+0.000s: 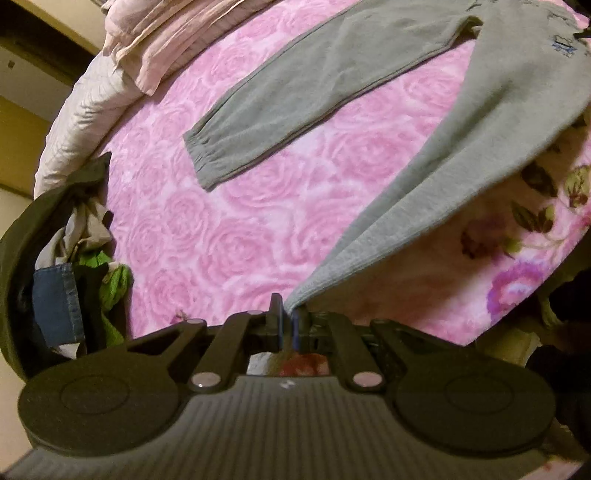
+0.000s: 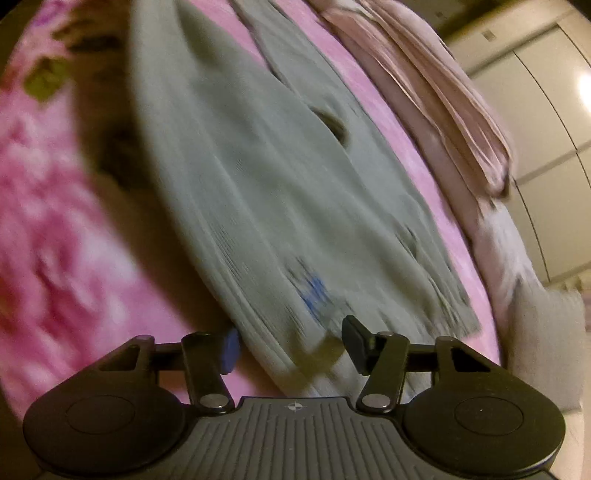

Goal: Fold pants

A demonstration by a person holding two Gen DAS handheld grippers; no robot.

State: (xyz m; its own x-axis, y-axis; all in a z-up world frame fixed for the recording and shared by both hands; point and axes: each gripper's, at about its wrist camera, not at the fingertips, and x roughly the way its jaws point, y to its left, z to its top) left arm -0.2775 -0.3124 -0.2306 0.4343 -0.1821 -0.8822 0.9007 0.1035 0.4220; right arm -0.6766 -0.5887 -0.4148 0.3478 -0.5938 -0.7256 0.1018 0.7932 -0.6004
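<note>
We see grey-green pants (image 1: 388, 122) with a blue print on a pink rose-patterned blanket (image 1: 221, 240) beside pale pink bedding (image 1: 155, 33).

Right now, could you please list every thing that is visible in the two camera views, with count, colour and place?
pants: one, grey-green, spread on the blanket; one leg flat, the other leg's cuff lifted toward the left gripper.
blanket: one, pink with rose pattern, covering the bed.
folded cloth: one pile, pale pink, at the bed's far edge.
bedding: one, white, under the pale pink pile.
basket: one, dark, beside the bed, holding mixed clothes, blue and green among them.
wardrobe doors: cream, behind the bed.
left gripper: one, black, shut on the pants cuff.
right gripper: one, black, open around the pants waist edge.
</note>
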